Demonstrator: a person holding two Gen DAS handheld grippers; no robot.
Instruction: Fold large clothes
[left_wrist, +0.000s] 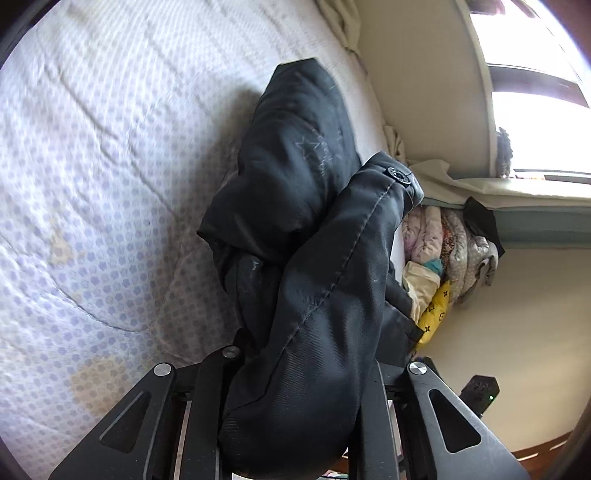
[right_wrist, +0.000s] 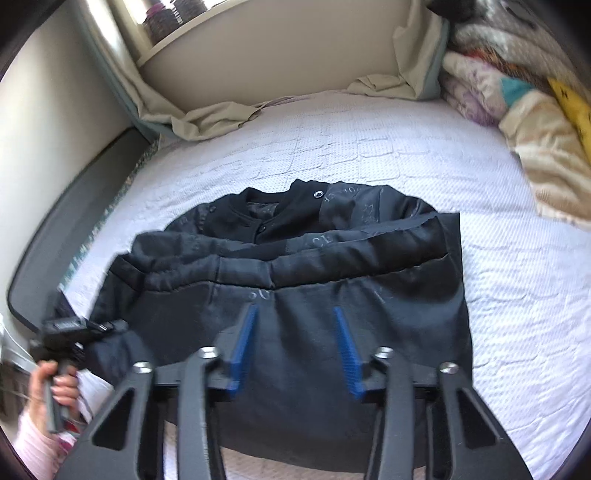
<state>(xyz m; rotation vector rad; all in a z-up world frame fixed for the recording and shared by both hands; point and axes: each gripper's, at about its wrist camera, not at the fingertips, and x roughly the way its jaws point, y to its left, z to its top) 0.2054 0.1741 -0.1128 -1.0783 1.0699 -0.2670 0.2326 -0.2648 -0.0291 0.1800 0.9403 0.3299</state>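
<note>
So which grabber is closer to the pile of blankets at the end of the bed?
Right, I think. The right gripper hovers over the middle of the black jacket, blankets beyond on its far right. The left gripper clamps the jacket's opposite edge.

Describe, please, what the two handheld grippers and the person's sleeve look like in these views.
The right gripper has black linkage arms with triangular cut-outs, silver pivot bolts and ribbed blue pads. The left gripper has the same black arms and silver bolts. The sleeve is pale pink.
</note>
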